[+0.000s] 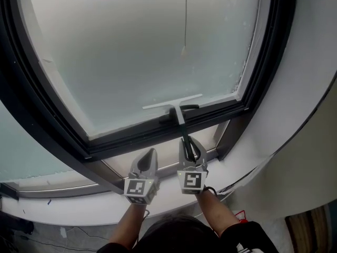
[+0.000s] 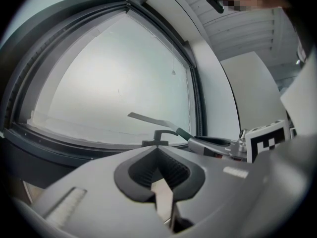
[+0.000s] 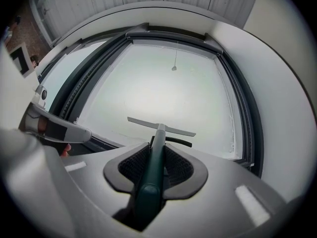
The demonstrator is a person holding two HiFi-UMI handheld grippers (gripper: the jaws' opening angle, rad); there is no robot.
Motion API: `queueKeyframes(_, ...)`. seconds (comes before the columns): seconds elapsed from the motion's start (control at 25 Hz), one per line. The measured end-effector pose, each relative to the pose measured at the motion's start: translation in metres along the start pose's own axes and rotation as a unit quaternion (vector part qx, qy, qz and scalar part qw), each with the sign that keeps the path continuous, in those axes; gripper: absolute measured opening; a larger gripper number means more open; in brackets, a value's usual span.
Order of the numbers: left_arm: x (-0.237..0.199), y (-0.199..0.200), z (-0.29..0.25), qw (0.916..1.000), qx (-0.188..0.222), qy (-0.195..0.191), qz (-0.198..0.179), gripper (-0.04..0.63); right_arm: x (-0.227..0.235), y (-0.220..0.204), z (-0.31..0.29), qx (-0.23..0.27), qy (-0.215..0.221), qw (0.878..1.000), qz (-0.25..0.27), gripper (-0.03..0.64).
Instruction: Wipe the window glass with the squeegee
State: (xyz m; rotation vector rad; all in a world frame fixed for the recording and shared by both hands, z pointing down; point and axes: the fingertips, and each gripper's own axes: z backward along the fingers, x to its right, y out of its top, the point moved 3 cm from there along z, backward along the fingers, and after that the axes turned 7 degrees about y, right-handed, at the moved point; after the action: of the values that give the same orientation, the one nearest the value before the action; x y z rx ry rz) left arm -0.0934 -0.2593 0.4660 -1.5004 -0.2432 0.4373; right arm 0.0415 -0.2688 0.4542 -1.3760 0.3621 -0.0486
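The squeegee has a white blade (image 1: 172,102) lying across the bottom of the frosted window glass (image 1: 142,51), just above the dark lower frame (image 1: 131,133). Its dark green handle (image 3: 152,177) runs down into my right gripper (image 1: 188,142), which is shut on it. The right gripper view shows the blade (image 3: 161,126) against the glass, ahead of the closed jaws (image 3: 157,145). My left gripper (image 1: 151,154) hovers to the left of the right one, below the frame, shut with nothing in it (image 2: 158,150). From its view the squeegee blade (image 2: 148,119) shows ahead and to the right.
A black window handle (image 1: 190,107) sticks out from the lower frame beside the squeegee's neck. A thin pull cord (image 1: 185,20) hangs down the middle of the glass. A white sill (image 1: 79,207) runs below the window, and a white wall (image 1: 295,120) curves round on the right.
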Motion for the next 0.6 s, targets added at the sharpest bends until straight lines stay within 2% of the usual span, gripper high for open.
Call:
queueKeyframes(0.36,-0.011,-0.003,0.016,1.0000,0.001,-0.003,0.007,-0.002,-0.003,-0.004,0.001,-0.016,-0.010,1.000,-0.009,0.098)
queueKeyframes(0.6,-0.016,-0.002,0.018,0.9999,0.003,-0.005,0.011,-0.002,0.006,0.022,0.011,0.022,-0.023,0.999,0.008,0.098)
